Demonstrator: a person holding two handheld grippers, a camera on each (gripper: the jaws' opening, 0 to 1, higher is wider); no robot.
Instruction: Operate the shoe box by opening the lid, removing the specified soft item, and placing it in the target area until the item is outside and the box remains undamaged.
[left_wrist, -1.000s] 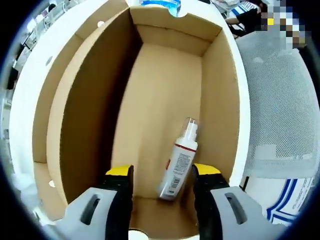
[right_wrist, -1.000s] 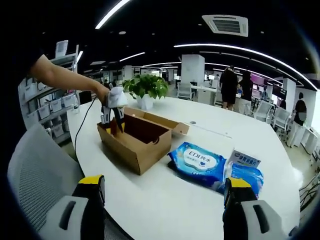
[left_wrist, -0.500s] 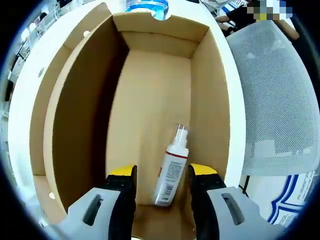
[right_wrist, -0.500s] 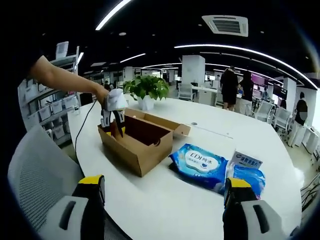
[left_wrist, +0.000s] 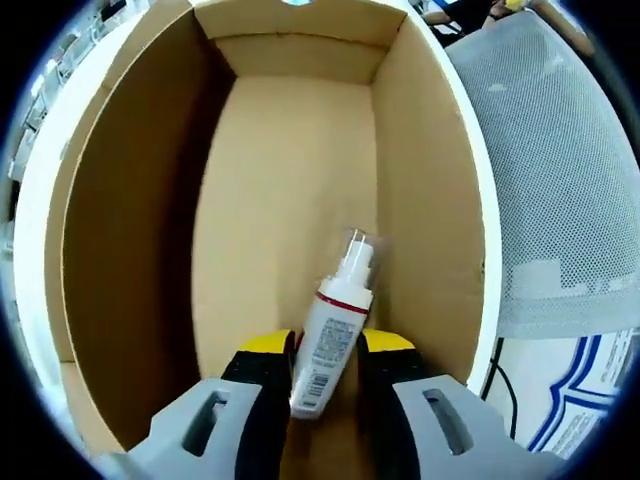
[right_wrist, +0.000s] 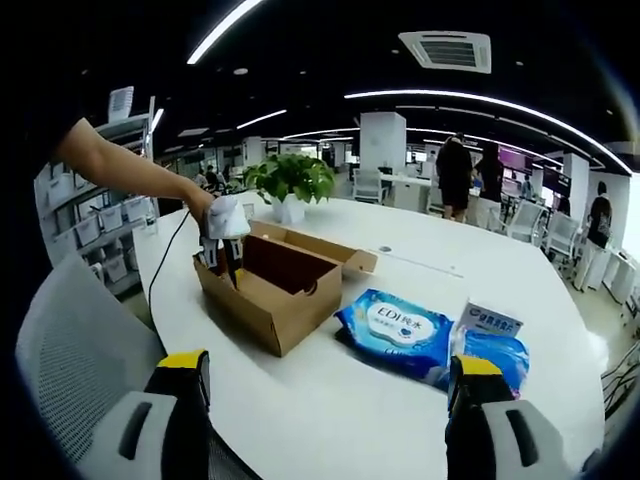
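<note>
An open brown cardboard shoe box (left_wrist: 140, 230) (right_wrist: 262, 297) stands on the white table, its lid (right_wrist: 335, 247) folded back behind it. On the box floor lies a white spray bottle (left_wrist: 338, 305) with a red band and a clear cap. My left gripper (left_wrist: 326, 348) reaches down into the box, and its yellow-tipped jaws press on both sides of the bottle's lower body. From the right gripper view, a person's hand holds the left gripper (right_wrist: 224, 228) at the box's left end. My right gripper (right_wrist: 330, 366) hovers open over the table's near edge, holding nothing.
A blue wet-wipes pack (right_wrist: 392, 326) and a second blue-and-white pack (right_wrist: 492, 335) lie on the table right of the box. A potted plant (right_wrist: 291, 181) stands behind it. A grey mesh chair (left_wrist: 560, 170) (right_wrist: 75, 345) is beside the table. People stand far off.
My left gripper has gone deeper into the box, and its jaws have narrowed from either side of the bottle until they press on it. The right gripper has stayed open and almost still.
</note>
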